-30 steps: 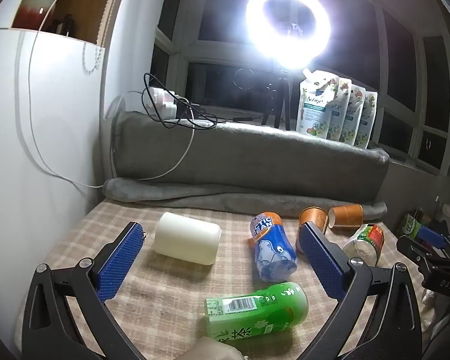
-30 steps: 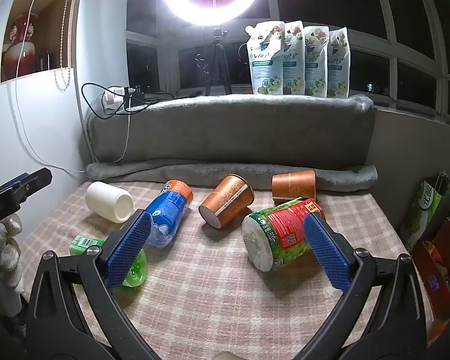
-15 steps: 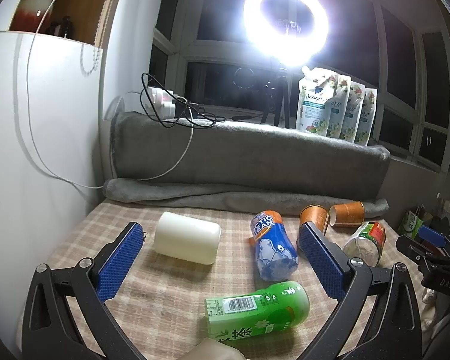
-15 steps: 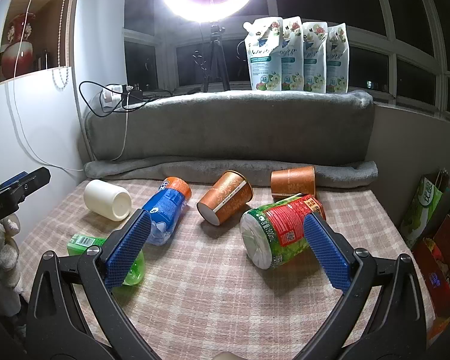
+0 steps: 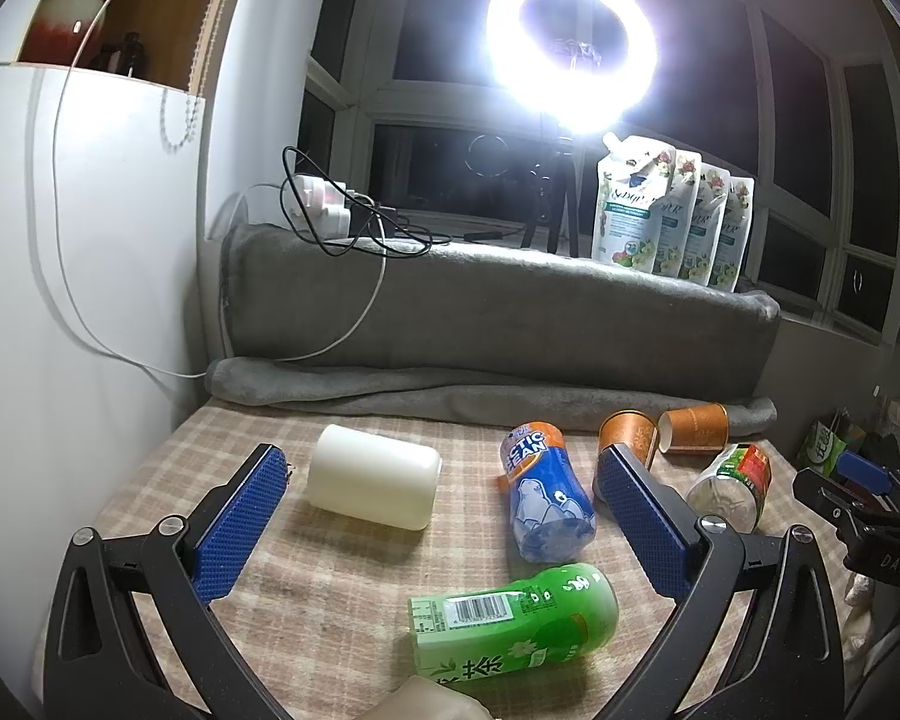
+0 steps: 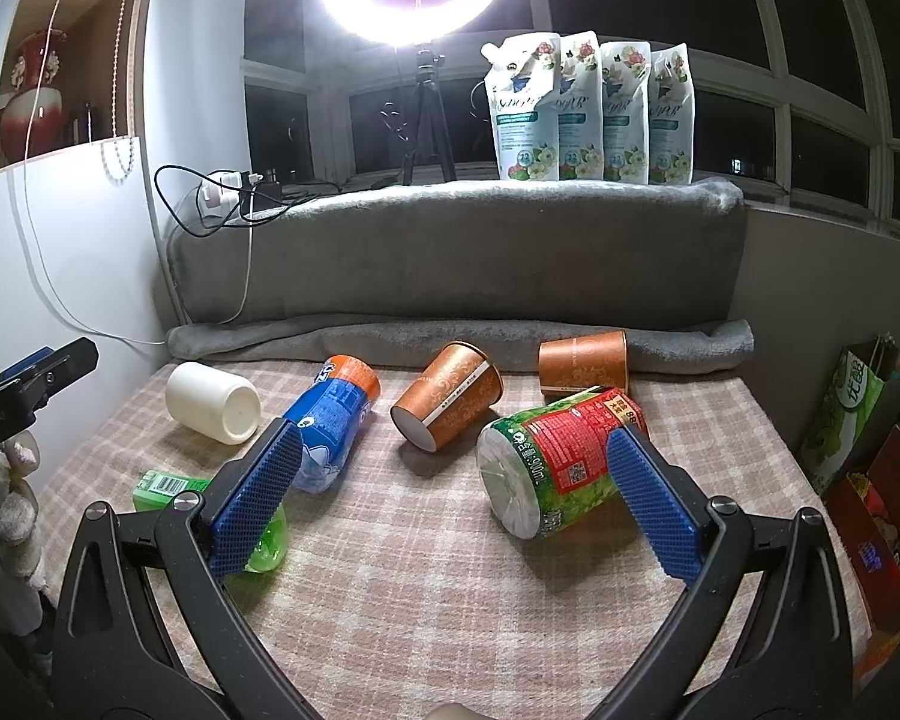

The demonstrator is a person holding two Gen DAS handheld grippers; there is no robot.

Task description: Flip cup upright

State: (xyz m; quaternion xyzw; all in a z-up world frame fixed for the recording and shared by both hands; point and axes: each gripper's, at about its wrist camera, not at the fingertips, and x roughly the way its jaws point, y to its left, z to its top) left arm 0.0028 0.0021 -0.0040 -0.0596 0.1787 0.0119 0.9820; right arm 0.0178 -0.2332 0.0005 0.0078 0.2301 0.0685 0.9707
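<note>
On the checked cloth six containers lie on their sides. The white cup rests at the far left, just beside the blue bottle; the green bottle lies nearer the camera. Two orange paper cups lie near the grey blanket, the second against its folded edge. The red-and-green can sits between the right gripper's blue pads. Both the left gripper and the right are spread wide, holding nothing, above the cloth.
</note>
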